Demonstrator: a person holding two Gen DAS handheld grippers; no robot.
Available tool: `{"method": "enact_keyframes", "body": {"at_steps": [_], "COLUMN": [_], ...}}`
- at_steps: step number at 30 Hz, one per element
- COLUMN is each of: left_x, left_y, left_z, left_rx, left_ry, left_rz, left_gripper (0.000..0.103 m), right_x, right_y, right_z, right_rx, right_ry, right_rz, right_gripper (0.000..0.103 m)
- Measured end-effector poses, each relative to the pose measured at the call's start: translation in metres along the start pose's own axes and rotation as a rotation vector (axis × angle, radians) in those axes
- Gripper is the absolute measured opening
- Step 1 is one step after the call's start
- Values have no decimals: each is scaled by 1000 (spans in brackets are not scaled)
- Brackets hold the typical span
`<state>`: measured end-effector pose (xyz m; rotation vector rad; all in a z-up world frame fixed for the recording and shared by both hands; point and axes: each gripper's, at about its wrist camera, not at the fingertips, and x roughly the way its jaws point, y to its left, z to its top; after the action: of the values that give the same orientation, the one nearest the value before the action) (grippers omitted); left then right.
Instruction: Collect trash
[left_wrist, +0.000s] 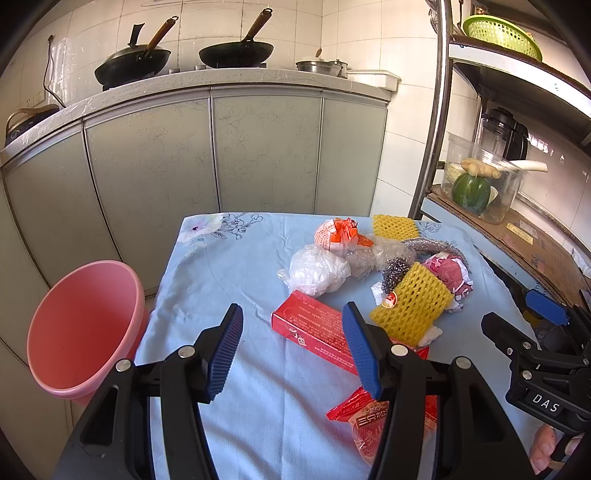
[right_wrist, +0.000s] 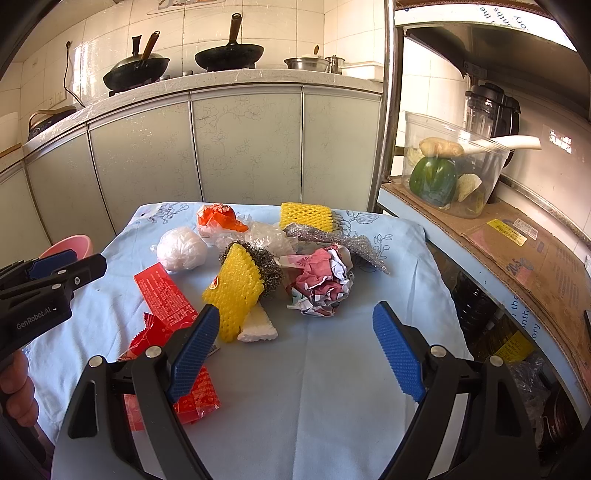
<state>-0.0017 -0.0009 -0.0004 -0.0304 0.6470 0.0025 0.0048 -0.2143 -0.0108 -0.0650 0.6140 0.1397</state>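
On the table (right_wrist: 332, 387): blue floral cloth with the trash heaped toward the far half, nothing binned yet as far as I can tell.

Bin spot: pink bucket (left_wrist: 85, 325) sits on the floor off the table's left edge, mouth tilted toward the camera and looks empty.

Left gripper (left_wrist: 293, 350): jaws spread wide, holding nothing, hovering over the near side with the red box (left_wrist: 314, 328) between and just beyond its tips.

Right gripper (right_wrist: 299, 350): also wide open and empty, pointed at the crumpled pink paper (right_wrist: 321, 284).

Pile problem: yellow foam net (right_wrist: 236, 295) leans on the steel scrubber (right_wrist: 267, 269), with a white foam scrap (right_wrist: 258, 325) tucked under it. Grab one and the others probably drag along or flick off the cloth.

Slippery stuff: white plastic bag ball (right_wrist: 181, 249) and the clear plastic wrap (right_wrist: 266, 236) look squishy, so a shallow pinch could slide off mid-carry.

Flat stuff: red snack wrapper (right_wrist: 192, 391) lies flat under the right gripper's left finger; pinching it risks catching the cloth too and tugging everything.

Box risk: it's long, so gripping one end could let it swing and drop short of the bucket.

Collision: both grippers are near each other over the same corner, so reaching at once could knock them together.

Far bits: orange wrapper (right_wrist: 218, 218) and second yellow net (right_wrist: 306, 216) sit near the back edge, easy to shove off.
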Motion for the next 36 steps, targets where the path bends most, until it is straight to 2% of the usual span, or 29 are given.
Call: {"method": "enact_keyframes", "body": {"at_steps": [27,36], "left_x": [-5,-6], "left_y": [-6,-1], "left_z": [-2,-2], "left_rx": [7,-7], "left_ry": [-4,-5], "left_rz": [-11,-80], "left_gripper": [56,56], "right_x": [-3,-5], "right_y": [4,3], "right_z": [0,1], "right_rx": [0,-2], "right_ry": [-13,-20], "right_rz": [2,10], "right_gripper": [85,85]}}
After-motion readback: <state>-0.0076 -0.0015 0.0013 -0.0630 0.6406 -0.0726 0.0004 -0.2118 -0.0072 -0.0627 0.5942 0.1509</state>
